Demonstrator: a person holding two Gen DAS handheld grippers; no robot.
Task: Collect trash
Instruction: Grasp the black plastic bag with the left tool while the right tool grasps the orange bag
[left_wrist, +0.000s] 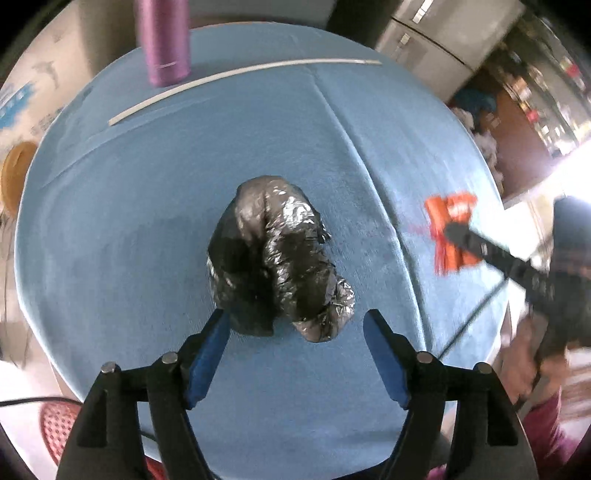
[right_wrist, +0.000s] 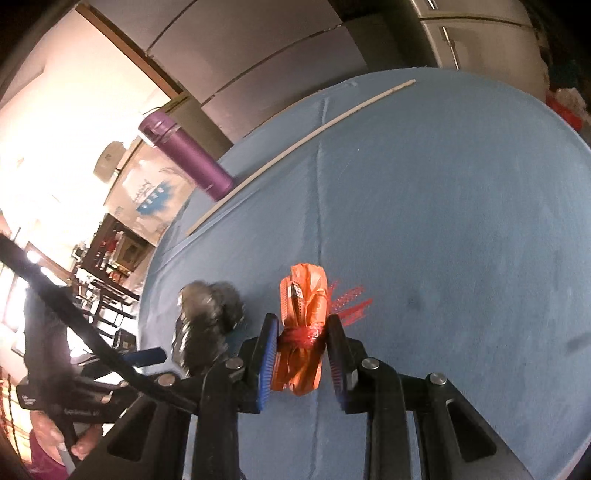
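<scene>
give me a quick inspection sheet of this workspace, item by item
surface: table under a blue cloth, creased, no spills seen
job's things: crumpled black plastic bag lying mid-table; orange net bag, bunched, pinched in the right gripper
clutter: purple bottle upright at the far edge; thin white strip lying beside it
grippers: left gripper open, just short of the black bag; right gripper shut on the orange bag
cables: thin dark cable at lower left, off the table
surroundings: printed cardboard box, grey cabinets behind

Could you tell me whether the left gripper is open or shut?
Open: the left gripper has its blue fingers spread before the black bag.
</scene>
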